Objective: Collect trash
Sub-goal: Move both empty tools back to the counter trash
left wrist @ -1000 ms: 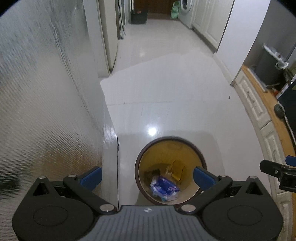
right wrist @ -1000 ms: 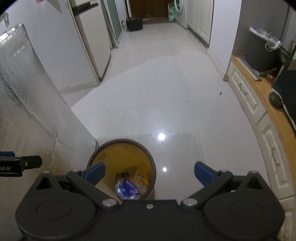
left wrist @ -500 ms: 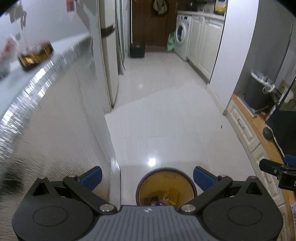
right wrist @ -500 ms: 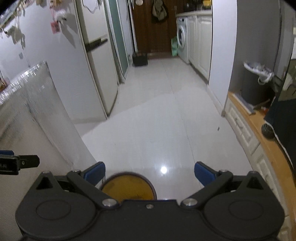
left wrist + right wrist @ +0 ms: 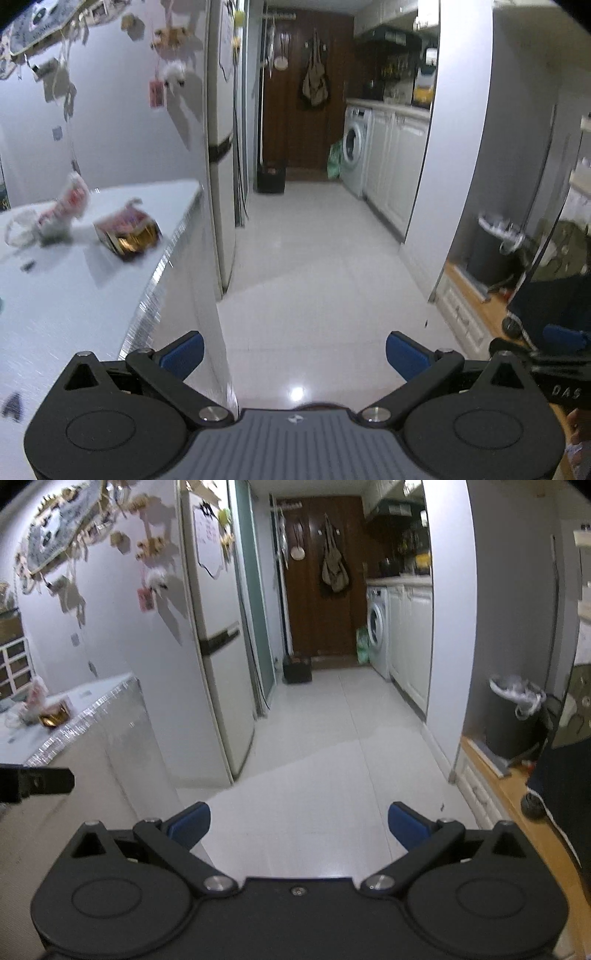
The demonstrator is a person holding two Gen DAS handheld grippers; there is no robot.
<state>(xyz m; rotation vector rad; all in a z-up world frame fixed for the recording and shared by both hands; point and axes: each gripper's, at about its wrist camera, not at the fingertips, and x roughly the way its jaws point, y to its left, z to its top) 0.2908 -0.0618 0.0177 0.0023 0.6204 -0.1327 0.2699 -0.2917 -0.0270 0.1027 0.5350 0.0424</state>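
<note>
- Left gripper (image 5: 294, 356): jaws spread wide, nothing between the blue pads, aimed down the hallway just beside the table's near corner.
- Right gripper (image 5: 298, 825): likewise spread wide and empty, held over bare white floor (image 5: 332, 746).
- Trash lying on the silver-edged table (image 5: 74, 295) at left: a crumpled red-and-gold wrapper (image 5: 127, 232) near the far right edge, a white-and-red crumpled packet (image 5: 62, 212) just behind it to the left. Both blurred in the left wrist view; seen small in the right wrist view too.
- Thin clear ring or loop (image 5: 18, 230) at the far left of the tabletop; too blurred to name.
- Handling, as a judgement: wrapper likely foil or film, very light, soft, springy, somewhat slick; no fragility concern. Crushes rather than resists.
- Best hold probably across a raised crumpled ridge, not the flat face; pads closed fully, since thin film slips from a loose pinch.
- Packet probably similar: light, limp, best pinched at its bunched upper part.
- Risk: light pieces sliding off the table edge if nudged before the pinch.
</note>
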